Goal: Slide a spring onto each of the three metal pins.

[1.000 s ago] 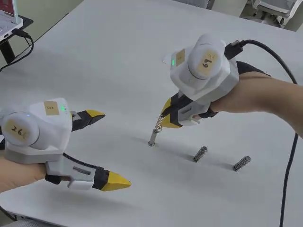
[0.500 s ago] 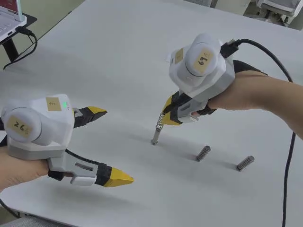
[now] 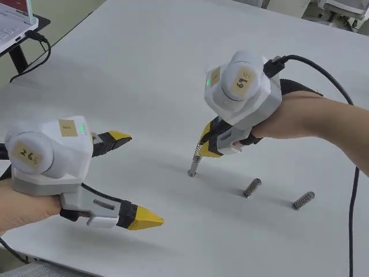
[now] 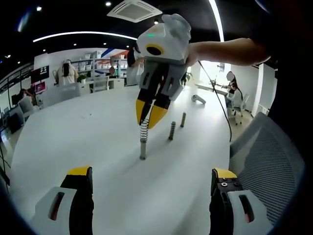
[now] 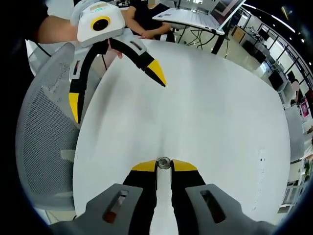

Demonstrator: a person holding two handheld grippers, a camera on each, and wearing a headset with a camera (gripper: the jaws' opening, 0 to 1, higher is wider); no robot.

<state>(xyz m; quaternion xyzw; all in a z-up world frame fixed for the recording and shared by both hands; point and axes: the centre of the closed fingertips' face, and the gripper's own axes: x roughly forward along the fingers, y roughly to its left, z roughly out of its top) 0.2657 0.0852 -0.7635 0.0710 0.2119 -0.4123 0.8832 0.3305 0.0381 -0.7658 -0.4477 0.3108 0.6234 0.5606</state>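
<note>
Right tool [image 3: 204,151] pinches spring [image 3: 198,153] — atop upright pin [image 3: 192,169].

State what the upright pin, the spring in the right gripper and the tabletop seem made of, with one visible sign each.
Pin: likely metal, a dull grey rod. Spring: probably steel wire, with glinting coils. Tabletop: smooth matt white, perhaps laminate; unclear.

Right gripper [image 5: 164,167], yellow-tipped black jaws pinched on small round metal coil spring [image 5: 164,162], seen end-on over the white tabletop [image 5: 220,112]. Left gripper [image 5: 117,98] at upper left, jaws spread wide.
</note>
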